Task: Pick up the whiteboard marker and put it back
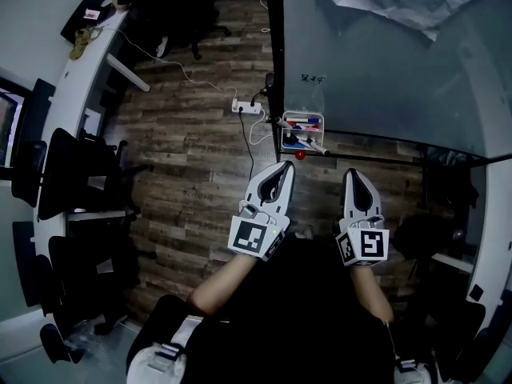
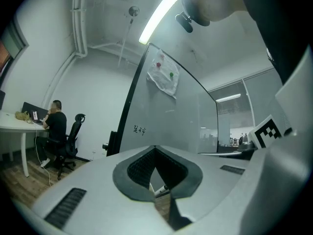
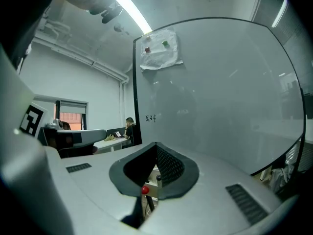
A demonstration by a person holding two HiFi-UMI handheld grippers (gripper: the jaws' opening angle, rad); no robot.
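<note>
A small white wire basket (image 1: 319, 119) hangs at the lower left corner of the whiteboard (image 1: 384, 62), and several whiteboard markers (image 1: 298, 140) lie in it. A red knob (image 1: 300, 155) sits just below the basket. Both grippers point toward the board, short of the basket. My left gripper (image 1: 280, 167) is shut with nothing between its jaws; through the hollow of its jaws in the left gripper view, a marker (image 2: 164, 188) shows. My right gripper (image 1: 353, 174) is also shut and empty, with the red knob (image 3: 145, 190) showing through its hollow.
A power strip (image 1: 247, 107) with cables lies on the wood floor left of the board's black frame. A long white desk (image 1: 60, 94) with dark office chairs (image 1: 76, 166) runs along the left. A person (image 2: 57, 126) sits at that desk, far off.
</note>
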